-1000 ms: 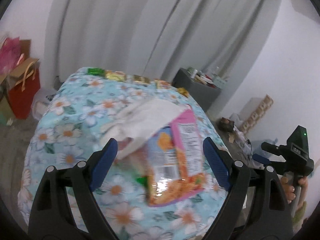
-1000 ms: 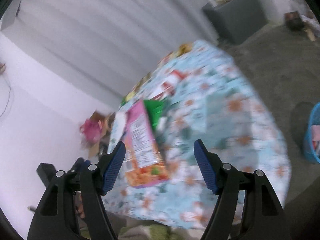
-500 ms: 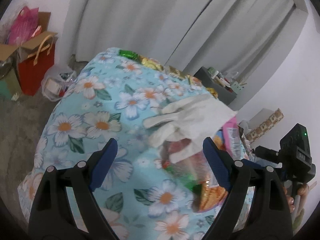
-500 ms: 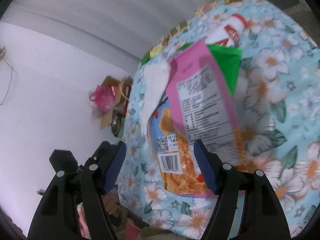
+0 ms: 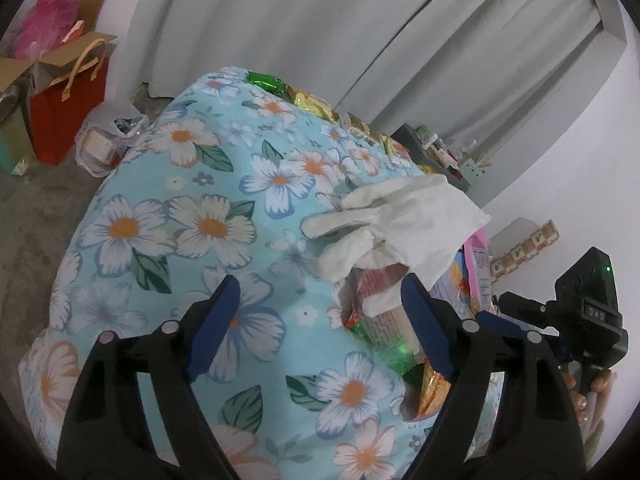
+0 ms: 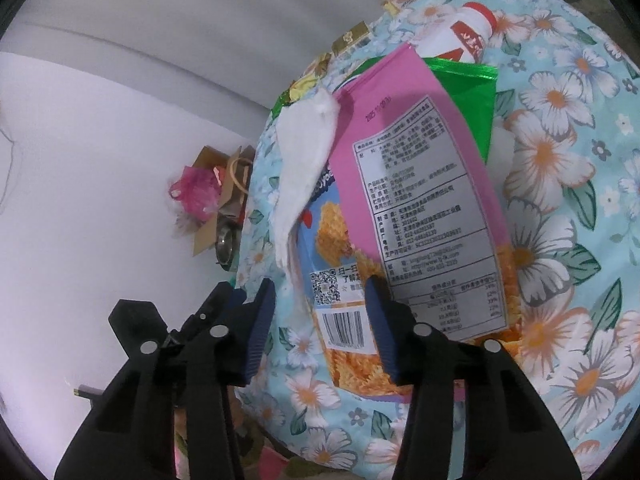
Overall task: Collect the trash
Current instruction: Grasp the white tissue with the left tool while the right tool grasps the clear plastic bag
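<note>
A pile of trash lies on the flowered tablecloth (image 5: 168, 216). A white glove (image 5: 404, 216) is draped over a pink snack bag (image 6: 416, 168) and a blue snack bag (image 6: 332, 256). A green packet (image 6: 468, 96) and a red-capped white bottle (image 6: 468, 36) lie behind them. My left gripper (image 5: 324, 320) hovers at the pile's left side with its jaws closing a little. A red-and-green wrapper (image 5: 372, 312) lies against its right finger, not pinched. My right gripper (image 6: 320, 328) is closing around the barcode end of the blue bag, and its pads show no firm press.
Small gold and green foil wrappers (image 5: 276, 84) line the table's far edge. A red paper bag (image 5: 64, 116) and cardboard boxes stand on the floor at the left. A dark low cabinet (image 5: 432, 152) stands by the grey curtain. A person's hand (image 5: 588, 396) grips the right tool.
Both grippers have come down closer to the pile. The left view has swung left, so the pile now sits at its right finger. The right jaws have narrowed around the blue bag's end.
</note>
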Action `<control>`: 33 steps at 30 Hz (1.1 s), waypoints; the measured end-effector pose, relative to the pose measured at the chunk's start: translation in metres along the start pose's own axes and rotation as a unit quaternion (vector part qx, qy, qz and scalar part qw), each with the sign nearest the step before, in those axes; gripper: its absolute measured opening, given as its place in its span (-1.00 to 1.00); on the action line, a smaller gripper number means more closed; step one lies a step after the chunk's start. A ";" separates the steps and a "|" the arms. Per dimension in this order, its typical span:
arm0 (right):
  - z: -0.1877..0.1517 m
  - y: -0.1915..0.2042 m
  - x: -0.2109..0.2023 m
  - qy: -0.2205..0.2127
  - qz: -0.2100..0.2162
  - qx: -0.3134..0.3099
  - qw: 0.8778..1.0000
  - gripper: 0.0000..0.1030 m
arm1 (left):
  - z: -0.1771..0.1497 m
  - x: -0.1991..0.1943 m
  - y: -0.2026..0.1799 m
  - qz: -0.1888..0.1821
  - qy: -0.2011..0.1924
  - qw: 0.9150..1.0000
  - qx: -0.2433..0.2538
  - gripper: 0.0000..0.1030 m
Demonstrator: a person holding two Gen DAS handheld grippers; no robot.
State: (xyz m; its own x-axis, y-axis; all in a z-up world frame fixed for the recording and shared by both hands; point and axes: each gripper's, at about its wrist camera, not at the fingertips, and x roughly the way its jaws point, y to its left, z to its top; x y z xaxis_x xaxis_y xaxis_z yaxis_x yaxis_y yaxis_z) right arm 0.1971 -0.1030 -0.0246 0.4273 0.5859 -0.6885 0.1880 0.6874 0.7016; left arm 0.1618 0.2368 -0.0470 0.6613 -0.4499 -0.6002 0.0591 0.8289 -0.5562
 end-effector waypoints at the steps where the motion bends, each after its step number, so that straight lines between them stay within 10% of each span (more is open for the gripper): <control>1: 0.001 0.002 0.003 0.002 -0.002 -0.002 1.000 -0.14 | 0.000 0.000 -0.001 -0.002 0.000 1.000 0.001 0.43; 14: -0.004 0.029 0.045 0.049 -0.038 -0.060 0.996 -0.52 | 0.001 0.005 -0.001 -0.037 0.003 0.999 -0.003 0.01; 20: -0.005 0.037 0.052 0.050 -0.052 -0.093 0.993 -0.89 | 0.007 0.004 -0.011 -0.061 -0.002 0.998 0.021 0.01; 33: -0.009 0.022 0.041 0.044 -0.036 -0.076 0.995 -0.92 | 0.043 0.059 -0.049 -0.091 0.064 0.990 0.083 0.41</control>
State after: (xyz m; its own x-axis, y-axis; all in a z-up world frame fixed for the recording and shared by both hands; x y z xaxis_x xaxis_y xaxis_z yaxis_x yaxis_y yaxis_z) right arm 0.2107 -0.0601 -0.0388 0.3365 0.5635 -0.7545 0.0761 0.7823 0.6182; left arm 0.2295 0.1836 -0.0303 0.5296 -0.6259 -0.5725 0.2969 0.7690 -0.5660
